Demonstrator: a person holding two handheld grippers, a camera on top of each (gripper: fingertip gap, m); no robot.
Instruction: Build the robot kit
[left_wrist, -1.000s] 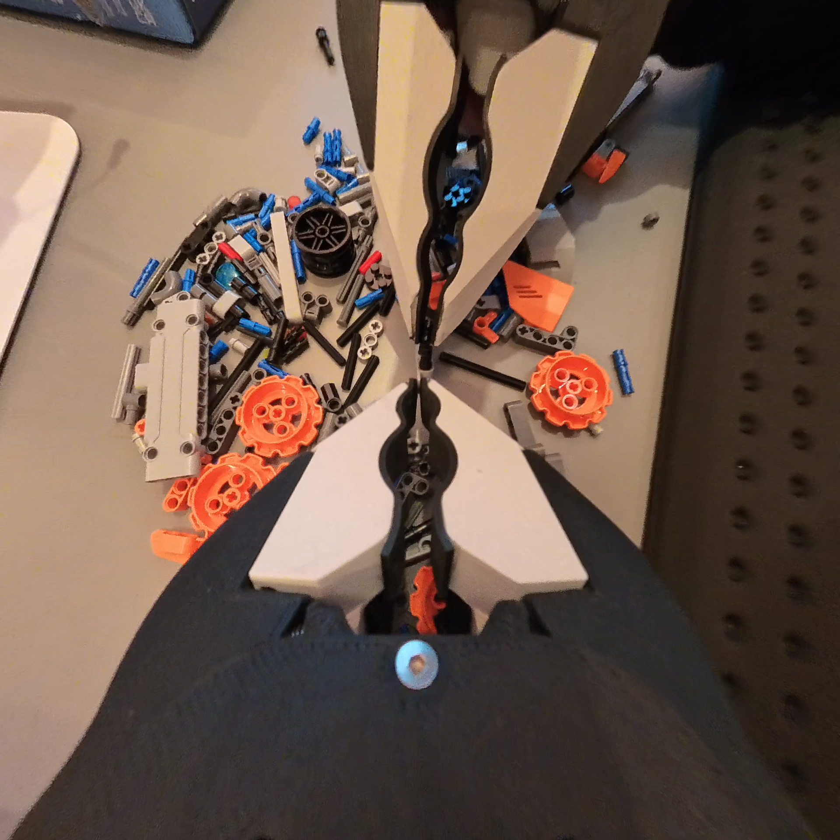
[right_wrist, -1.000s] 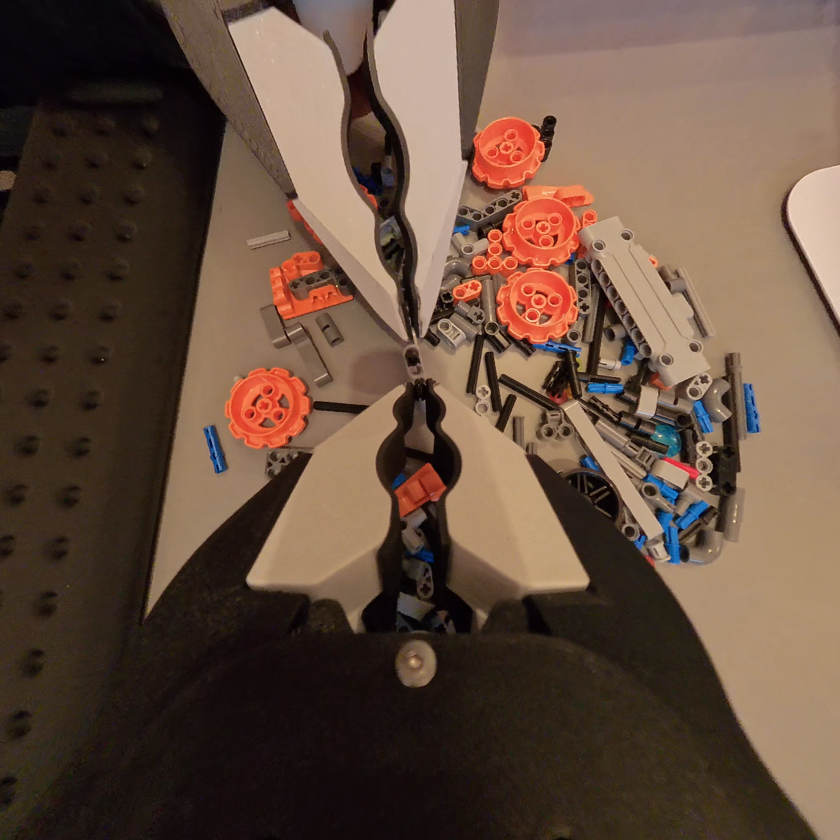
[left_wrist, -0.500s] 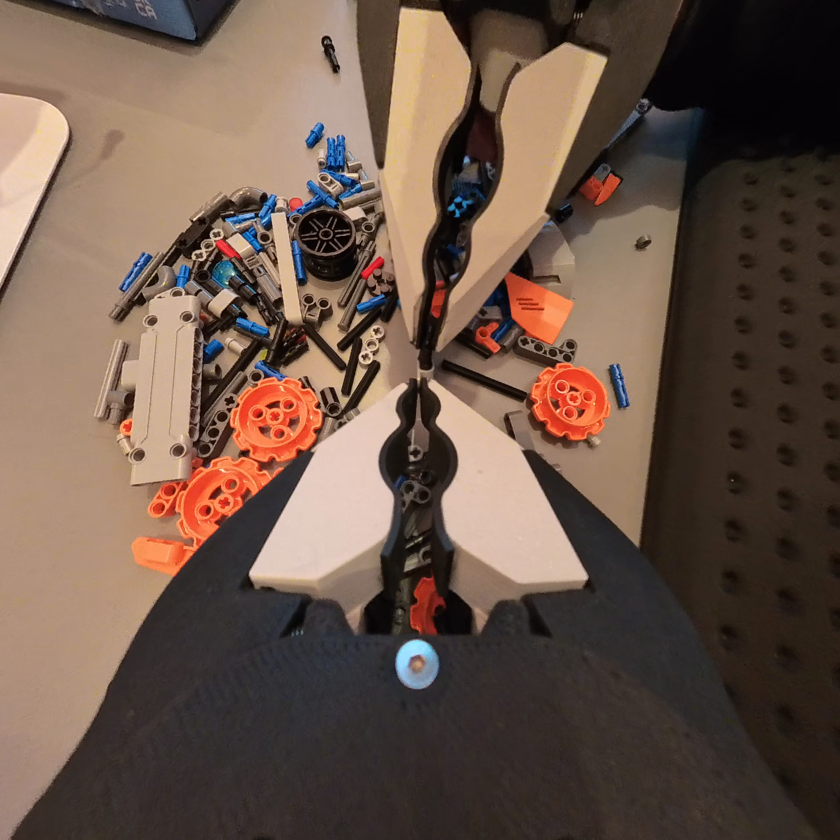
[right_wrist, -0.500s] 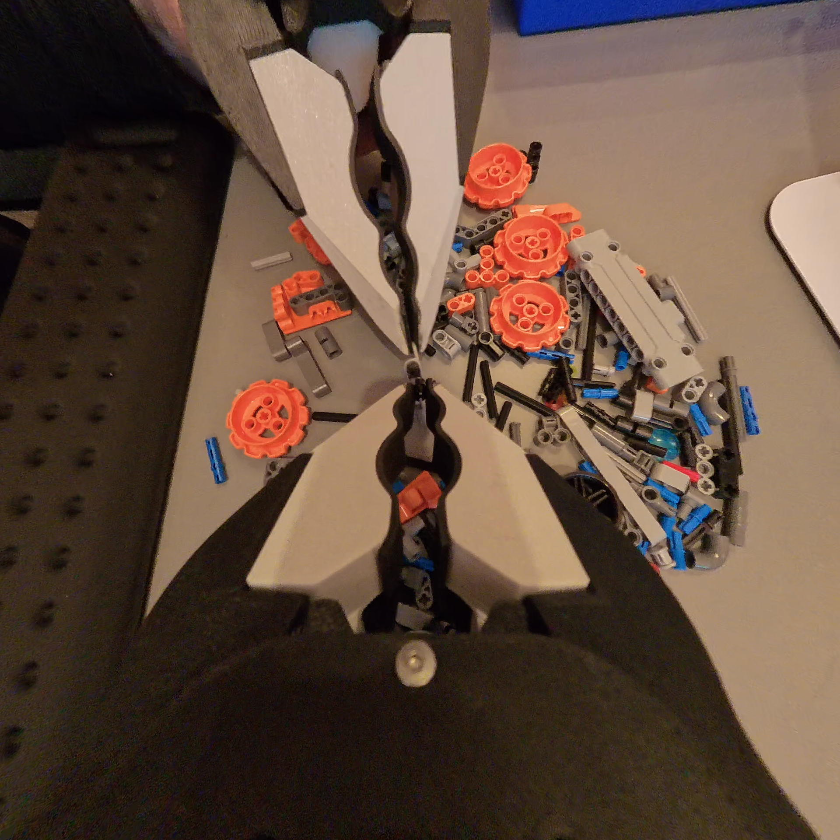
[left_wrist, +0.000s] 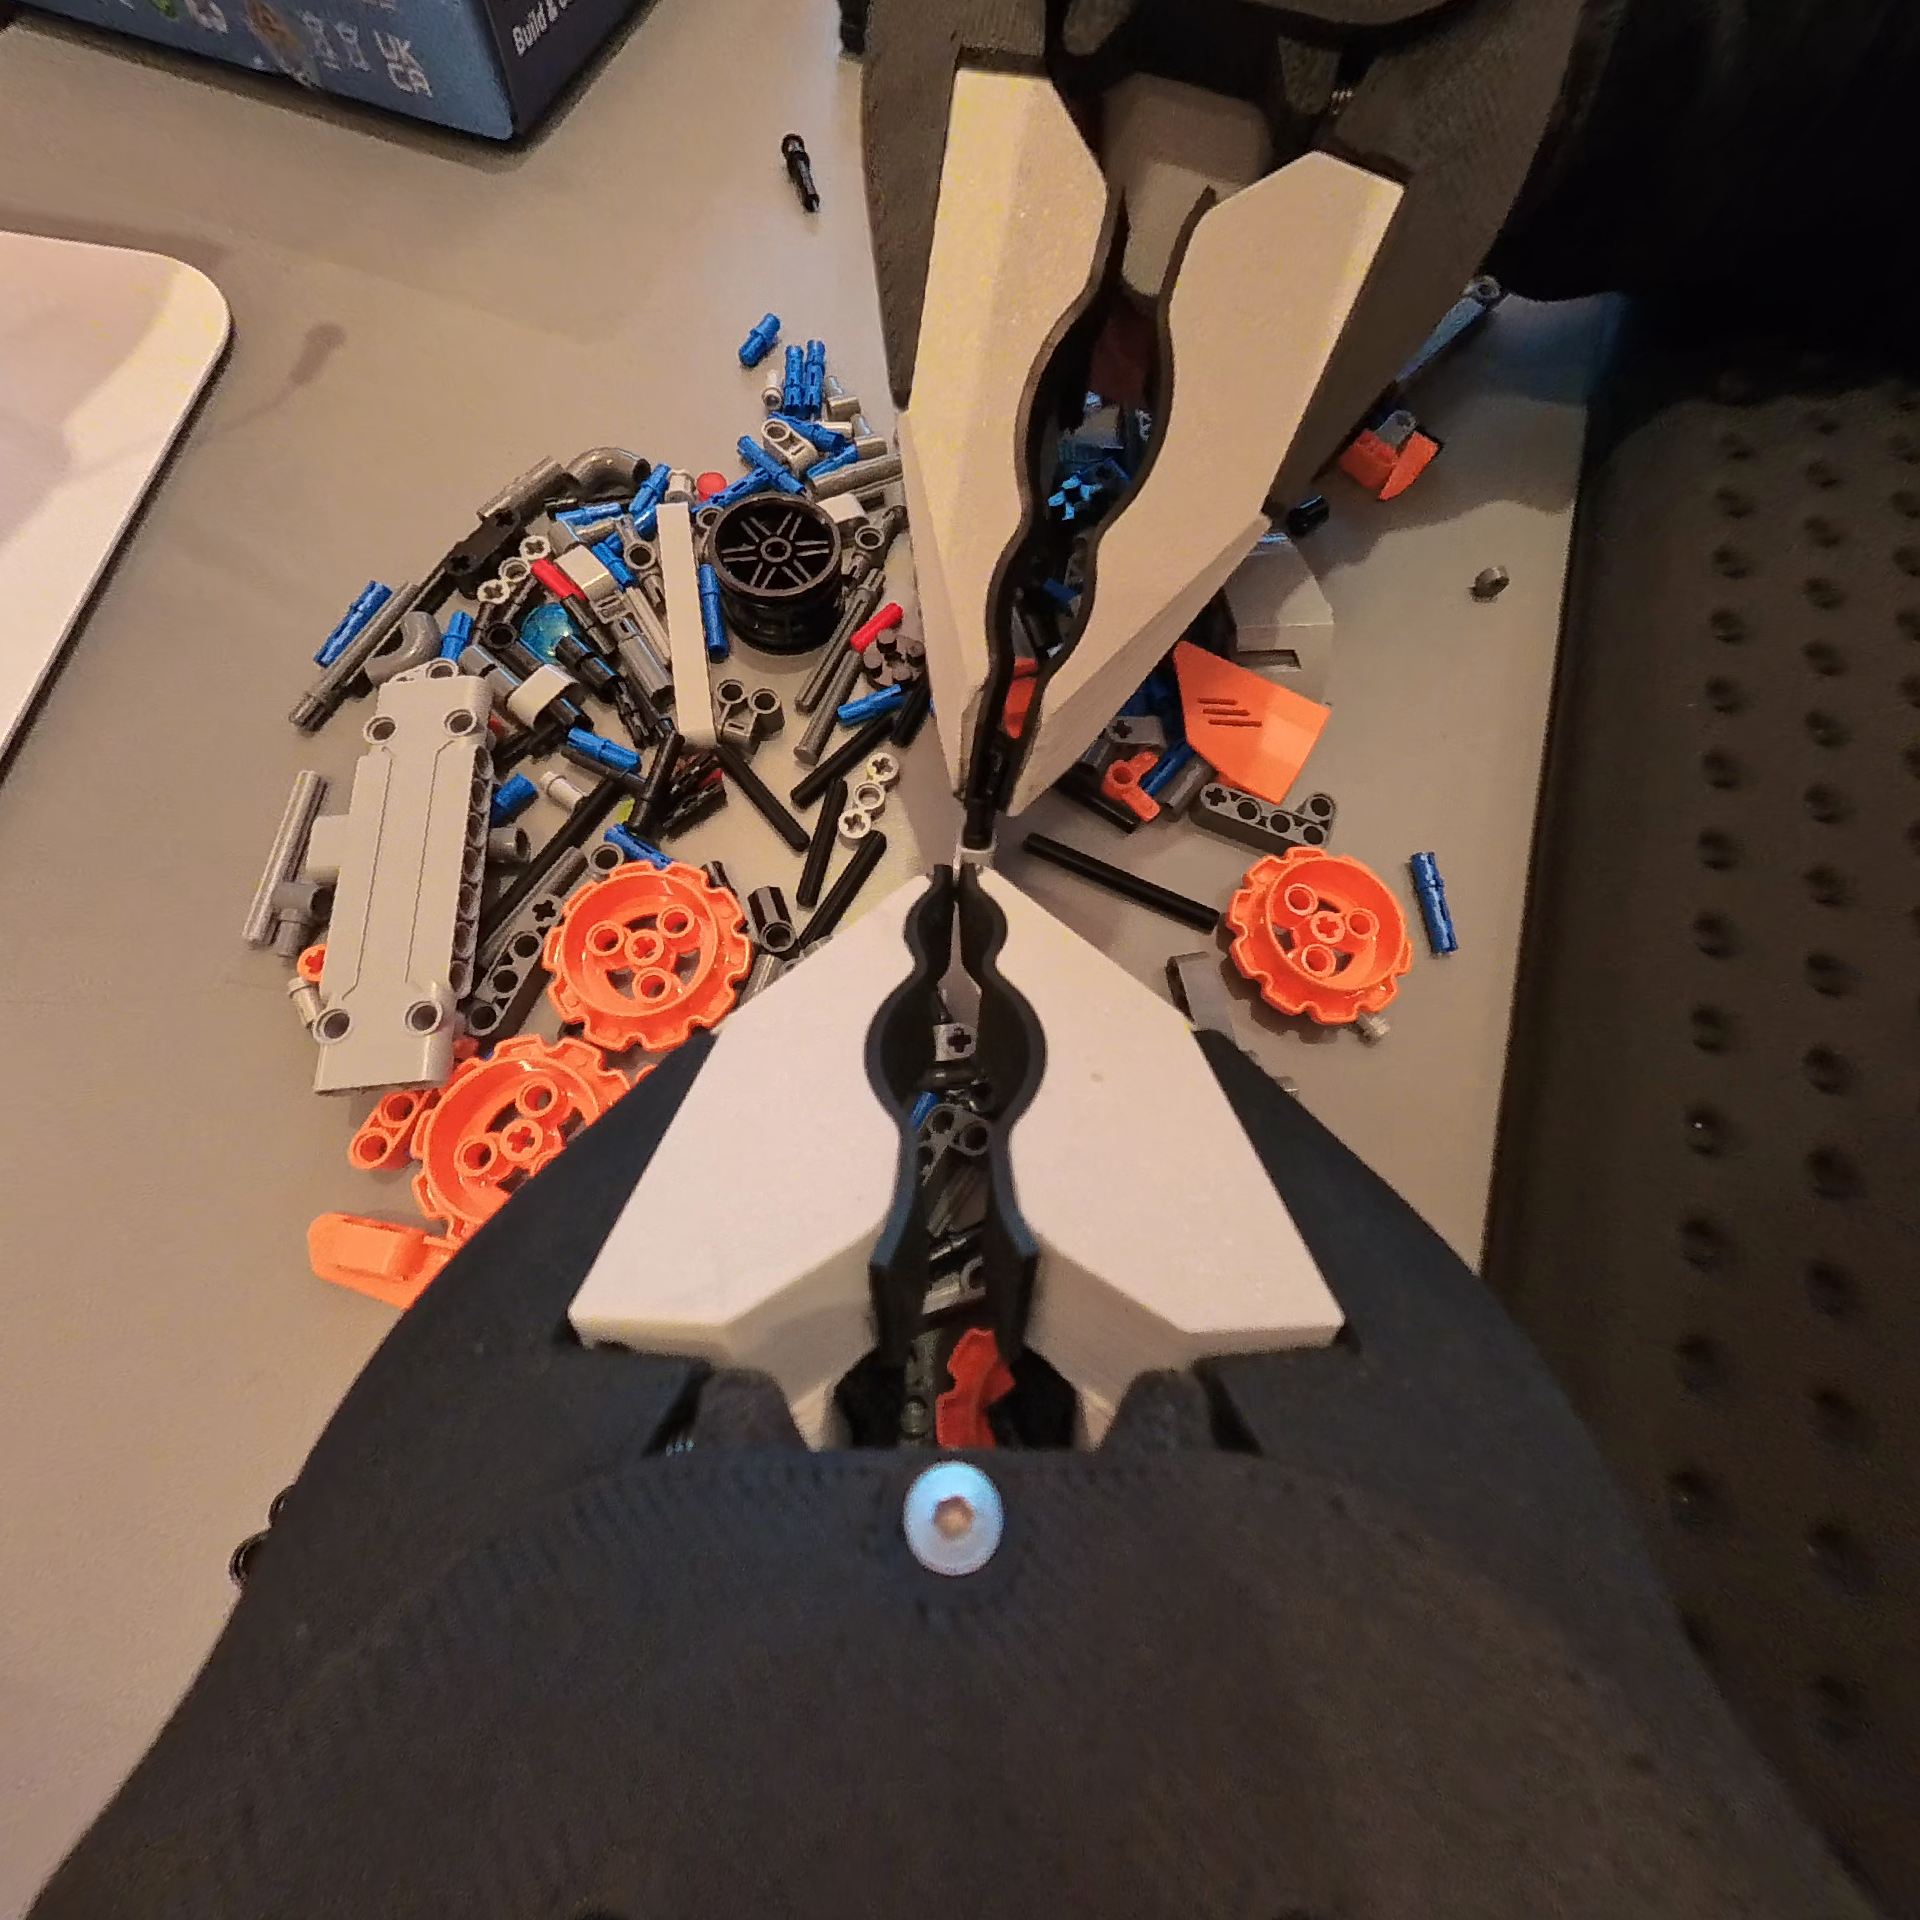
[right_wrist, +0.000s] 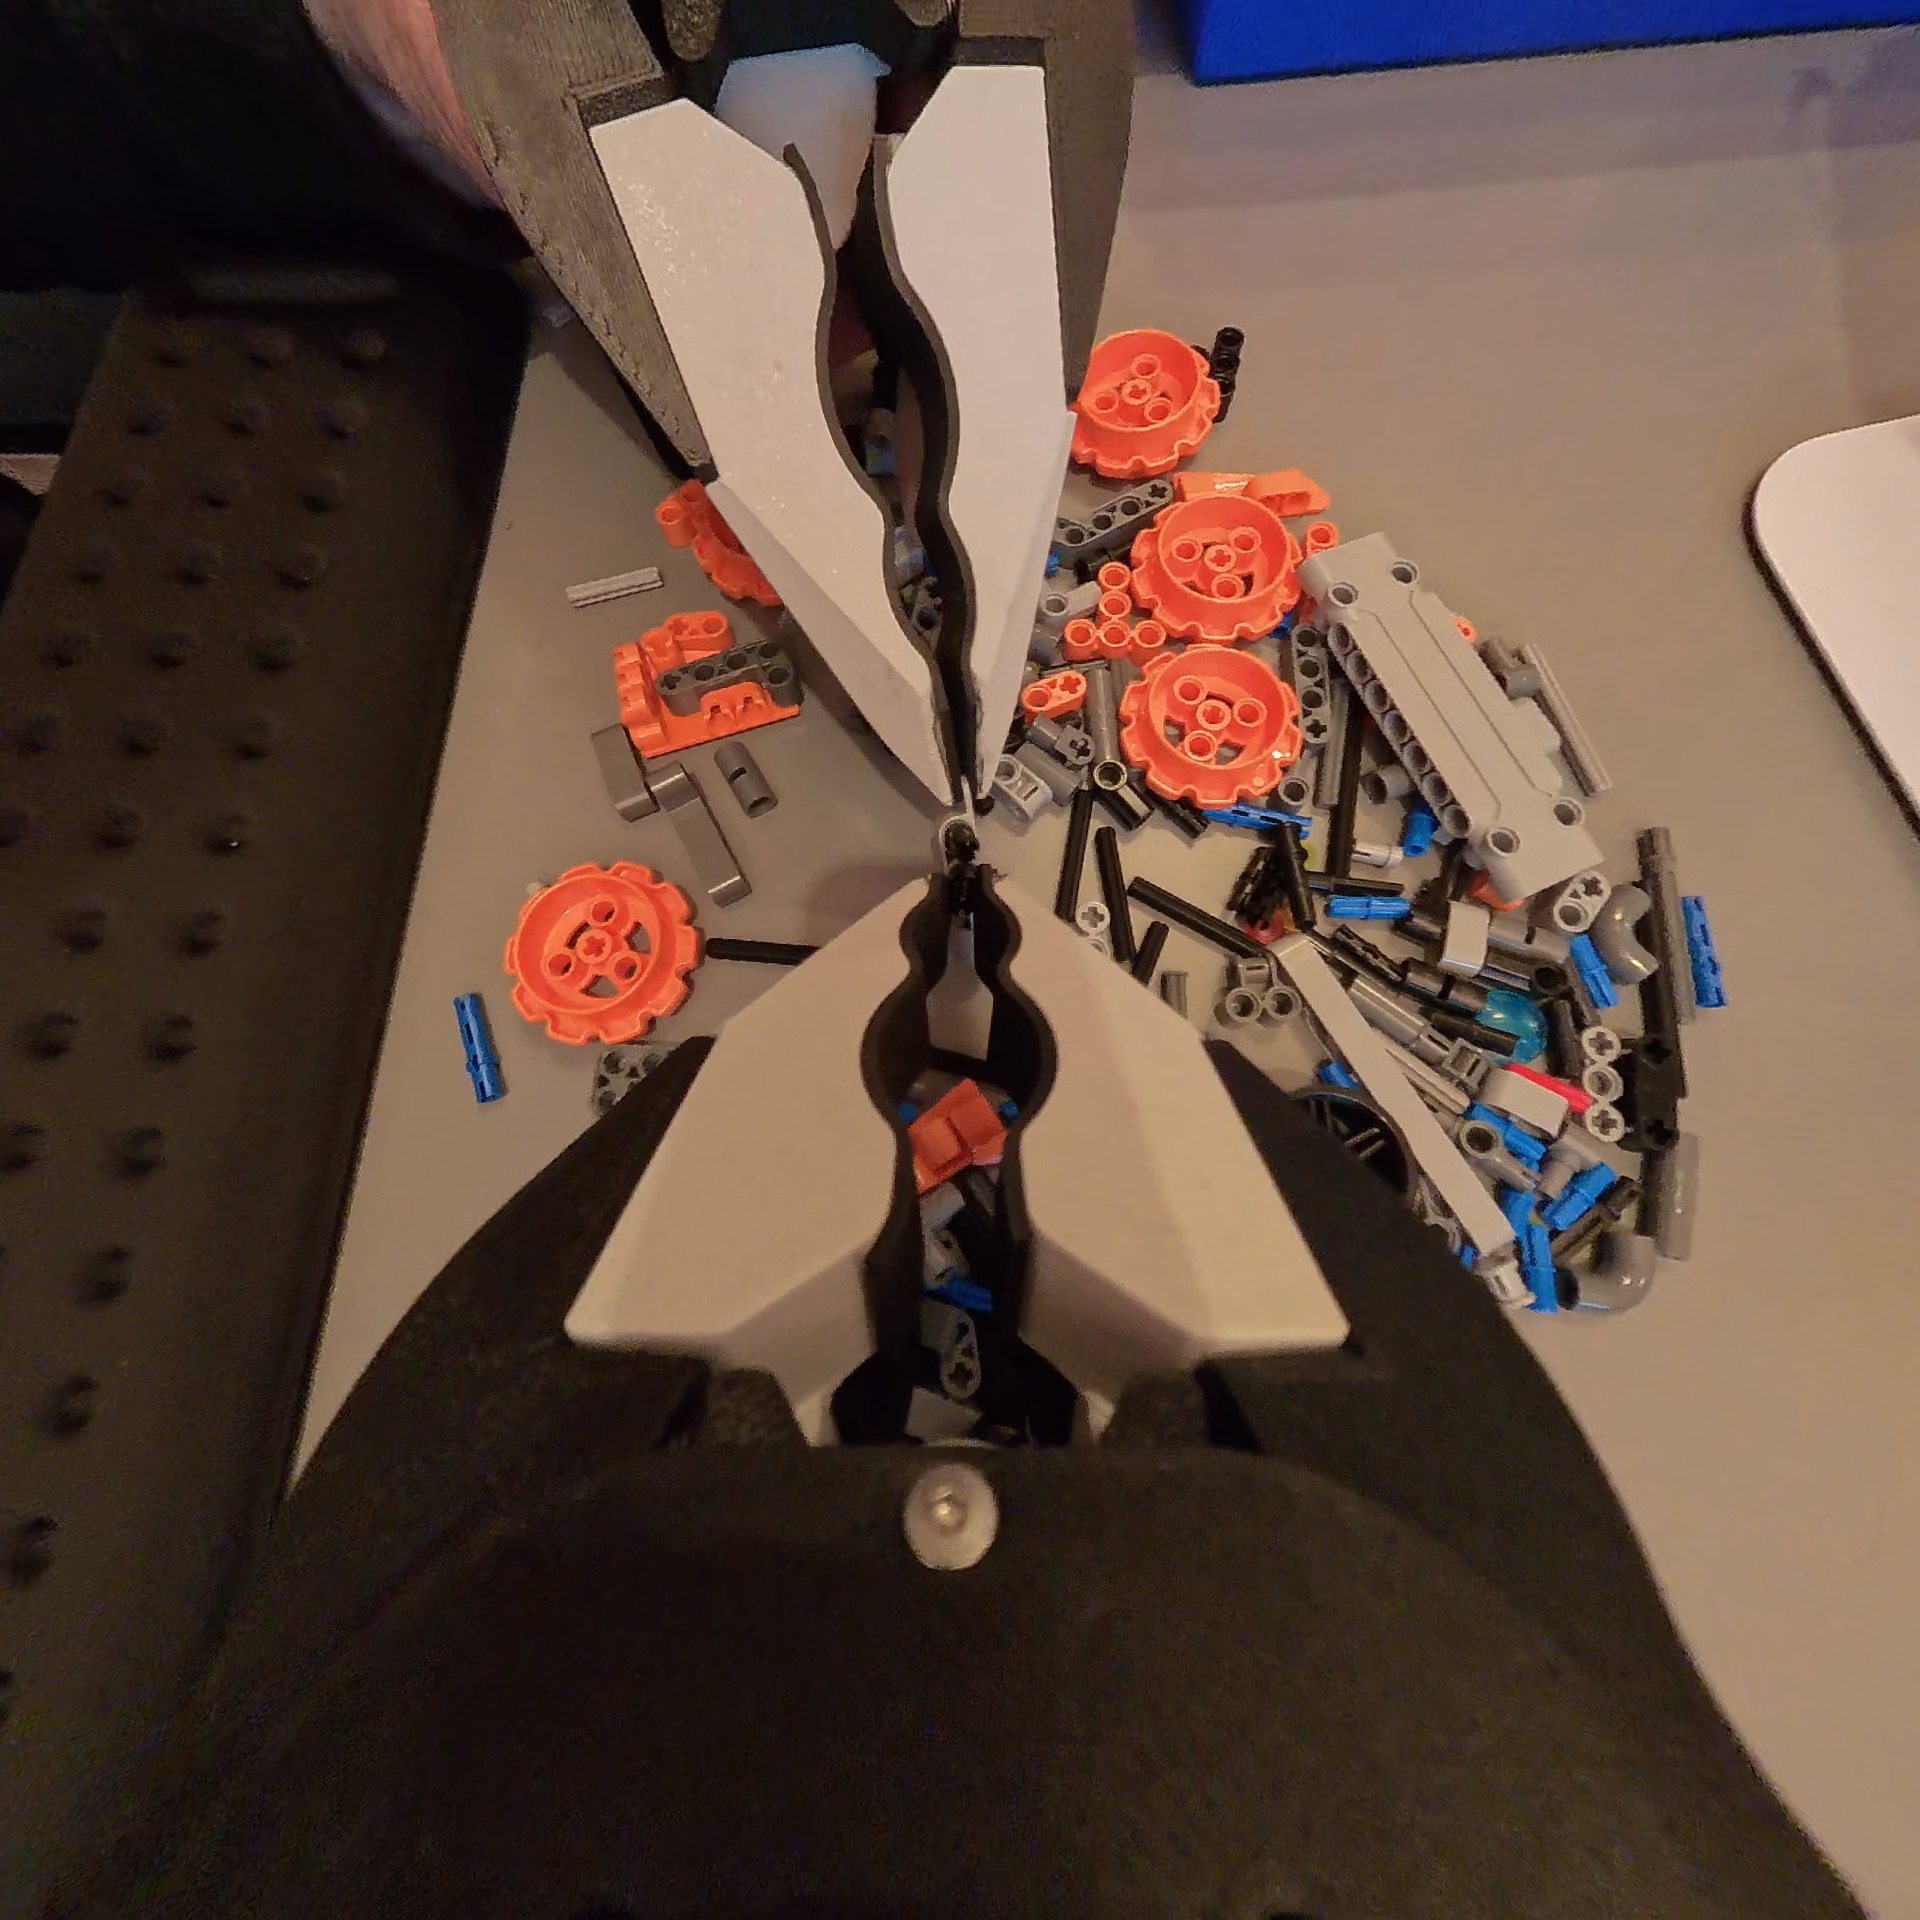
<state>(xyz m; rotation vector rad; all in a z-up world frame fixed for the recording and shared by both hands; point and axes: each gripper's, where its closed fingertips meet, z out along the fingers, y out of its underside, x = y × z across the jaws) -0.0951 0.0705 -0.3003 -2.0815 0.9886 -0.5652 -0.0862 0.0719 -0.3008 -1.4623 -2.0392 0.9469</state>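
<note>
Fingertips of the left gripper (left_wrist: 957, 883) and the right gripper (right_wrist: 958, 891) meet tip to tip at mid-frame, each pair pinched together on one end of a tiny black-and-grey pin assembly (left_wrist: 975, 831) — a hold that keeps it lifted above the table (left_wrist: 582, 343). Below and to the left in the left wrist view spreads the loose heap — orange gear wheels (left_wrist: 646, 954), a grey panel (left_wrist: 400, 883), a black wheel hub (left_wrist: 774, 556).

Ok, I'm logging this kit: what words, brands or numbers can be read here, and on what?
Blue box: white print and small symbols on its side, cut off by the frame; not quoted here.
Brick pile, left tool on a grey connector, right tool on a black pin: no writing visible.
</note>
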